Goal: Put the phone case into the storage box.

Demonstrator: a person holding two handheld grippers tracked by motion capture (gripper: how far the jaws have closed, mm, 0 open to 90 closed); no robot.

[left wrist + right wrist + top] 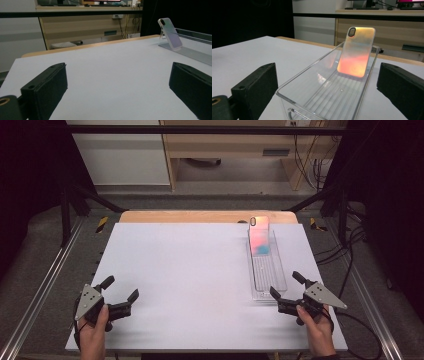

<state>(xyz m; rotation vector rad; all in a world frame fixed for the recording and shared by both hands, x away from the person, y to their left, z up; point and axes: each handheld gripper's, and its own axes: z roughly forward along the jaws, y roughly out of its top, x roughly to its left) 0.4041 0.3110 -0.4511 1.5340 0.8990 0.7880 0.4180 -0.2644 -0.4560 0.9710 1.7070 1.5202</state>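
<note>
An iridescent phone case (260, 236) (357, 52) (171, 33) leans upright against the far end of a long clear plastic tray (269, 276) (317, 100) on the right side of the white mat. My right gripper (286, 285) (329, 92) is open just in front of the tray's near end, its jaws on either side of it and nothing between them but the tray's rim. My left gripper (120, 289) (120, 90) is open over bare mat at the near left, far from the tray.
The white mat (190, 275) covers a wooden table (200, 216). Metal rails (45, 280) run along both sides, and cables (350, 245) lie to the right. Shelving and a desk stand beyond the far edge.
</note>
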